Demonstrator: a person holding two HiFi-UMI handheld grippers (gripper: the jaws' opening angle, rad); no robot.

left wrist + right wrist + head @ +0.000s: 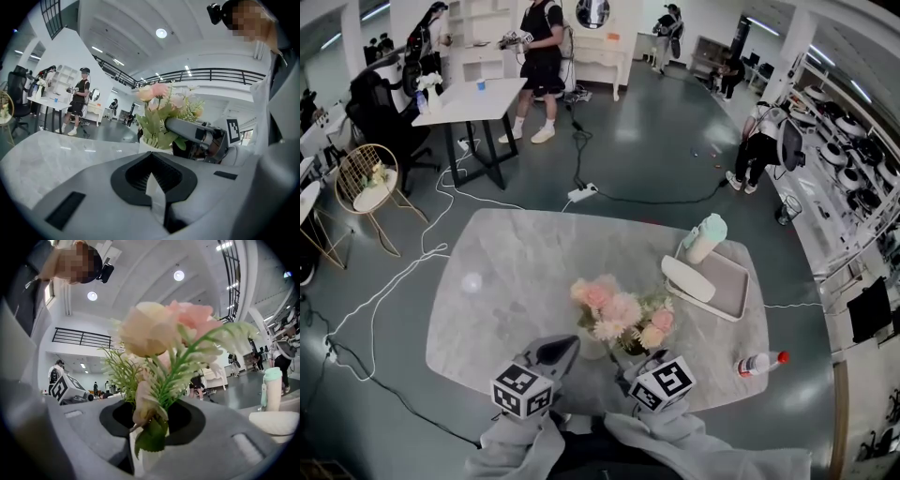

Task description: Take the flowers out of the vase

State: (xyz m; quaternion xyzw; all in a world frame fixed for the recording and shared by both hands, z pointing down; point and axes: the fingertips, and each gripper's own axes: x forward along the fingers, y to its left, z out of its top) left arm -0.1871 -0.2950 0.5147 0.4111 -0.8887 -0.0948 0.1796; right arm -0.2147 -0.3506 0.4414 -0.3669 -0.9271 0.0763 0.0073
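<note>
A bunch of pink and cream flowers point(619, 314) with green leaves stands in a small white vase point(592, 349) near the front of the marble table point(516, 272). My right gripper point(628, 364) reaches in level from the right. Its jaws are shut on the leafy stems point(149, 434) just above the vase, with the blooms point(164, 333) towering over them. In the left gripper view one of its fingers point(187, 131) pokes into the leaves under the blooms point(161, 110). My left gripper point(567, 345) sits just left of the vase point(152, 144), jaws point(152, 161) closed and empty.
A white tray point(736, 281) at the back right carries a white oblong thing point(687, 278) and a mint-green bottle point(705, 237). A clear bottle with a red cap point(759, 364) lies at the front right. Cables, chairs, a desk and people fill the floor beyond.
</note>
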